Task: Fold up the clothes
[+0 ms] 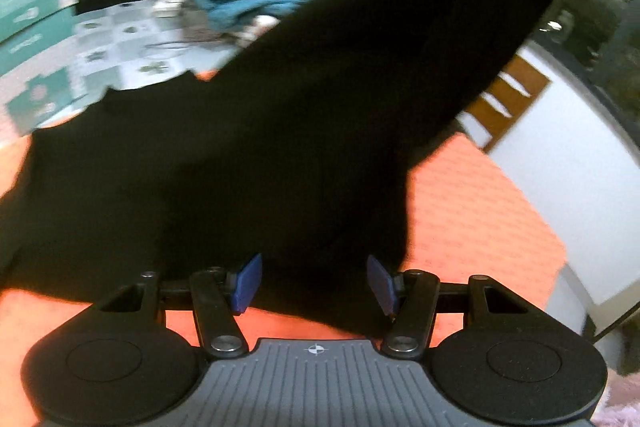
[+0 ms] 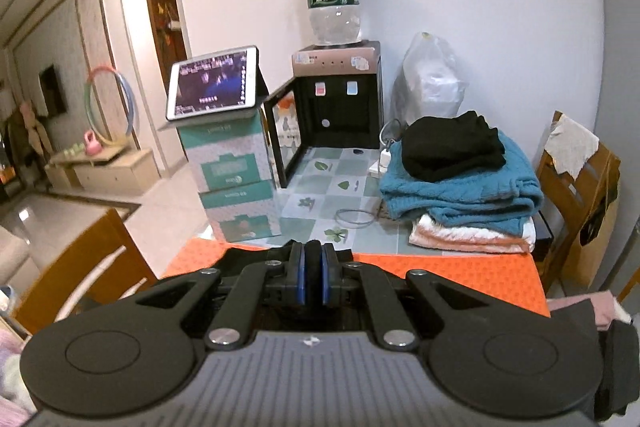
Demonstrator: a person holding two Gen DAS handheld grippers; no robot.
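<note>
Black cloth (image 1: 248,163) lies on the orange desk (image 1: 480,219), one end lifted up and pinched in the clenched right gripper (image 2: 313,277), while the left gripper (image 1: 314,283) hangs released over it.

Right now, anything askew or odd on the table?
One thing: the black garment isn't flat. One end is pulled up off the orange mat, pinched in the shut right tool. The folded pile behind looks tidy.
</note>
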